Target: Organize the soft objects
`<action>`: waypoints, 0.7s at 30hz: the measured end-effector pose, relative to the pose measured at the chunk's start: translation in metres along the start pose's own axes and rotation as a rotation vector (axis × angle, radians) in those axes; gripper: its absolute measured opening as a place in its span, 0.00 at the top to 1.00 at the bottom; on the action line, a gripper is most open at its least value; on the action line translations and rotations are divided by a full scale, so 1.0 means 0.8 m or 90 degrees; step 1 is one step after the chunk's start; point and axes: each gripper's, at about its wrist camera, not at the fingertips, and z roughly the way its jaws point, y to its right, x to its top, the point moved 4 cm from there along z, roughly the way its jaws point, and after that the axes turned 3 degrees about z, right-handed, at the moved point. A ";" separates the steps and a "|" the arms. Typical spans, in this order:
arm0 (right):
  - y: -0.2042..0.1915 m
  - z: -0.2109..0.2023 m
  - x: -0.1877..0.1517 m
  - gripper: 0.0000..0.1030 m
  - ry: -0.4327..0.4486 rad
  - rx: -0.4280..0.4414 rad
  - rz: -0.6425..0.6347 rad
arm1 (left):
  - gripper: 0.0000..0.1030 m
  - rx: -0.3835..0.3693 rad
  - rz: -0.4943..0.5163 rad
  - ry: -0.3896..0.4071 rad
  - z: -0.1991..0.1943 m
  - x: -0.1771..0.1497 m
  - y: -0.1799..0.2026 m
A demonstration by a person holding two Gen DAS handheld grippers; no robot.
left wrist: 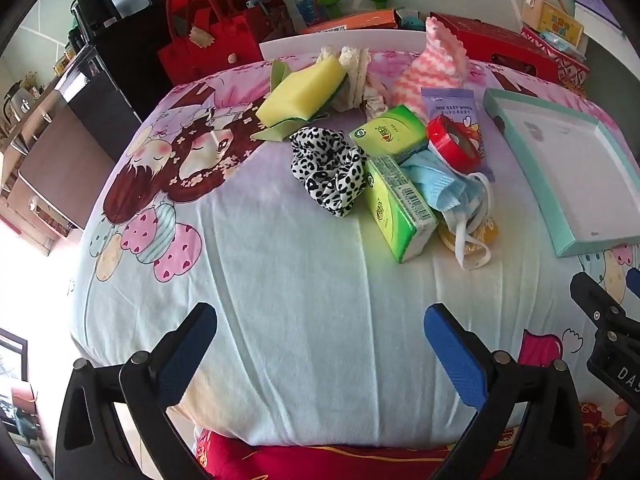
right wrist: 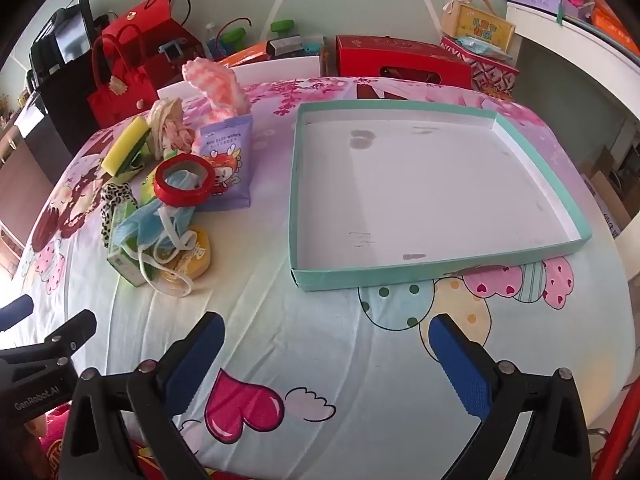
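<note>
A pile of items lies on the cartoon-print cloth: a yellow sponge [left wrist: 302, 90], a leopard scrunchie [left wrist: 330, 168], green tissue packs [left wrist: 400, 204], a blue face mask [left wrist: 440, 186], a red tape roll [left wrist: 454, 142], a purple wipes pack [right wrist: 228, 162] and a pink-white cloth [left wrist: 434, 64]. A shallow teal tray [right wrist: 436, 270] with a white floor lies right of the pile, with nothing in it. My left gripper [left wrist: 320, 344] is open and empty, short of the pile. My right gripper [right wrist: 326, 354] is open and empty, in front of the tray.
Red bags [left wrist: 208, 40] and a black appliance [left wrist: 116, 0] stand behind the table at left. Red boxes [right wrist: 400, 62] and a small yellow case [right wrist: 480, 26] sit at the back right. A yellow tape roll [right wrist: 192, 260] lies under the mask.
</note>
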 end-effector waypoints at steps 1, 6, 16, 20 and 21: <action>-0.001 0.000 0.000 0.00 0.000 -0.002 0.000 | 0.00 0.000 -0.002 0.001 0.000 0.000 -0.001; 0.004 -0.001 -0.001 0.00 -0.001 -0.002 0.003 | 0.00 0.004 -0.003 0.004 -0.001 0.001 0.000; 0.004 0.000 0.000 0.00 -0.002 -0.002 0.012 | 0.00 0.005 -0.005 0.003 -0.001 0.001 0.002; 0.005 0.000 0.001 0.00 -0.003 -0.001 0.017 | 0.00 0.004 -0.008 0.001 0.000 0.002 0.002; 0.005 0.000 0.001 0.00 -0.003 -0.001 0.018 | 0.00 0.004 -0.008 0.002 0.000 0.002 0.002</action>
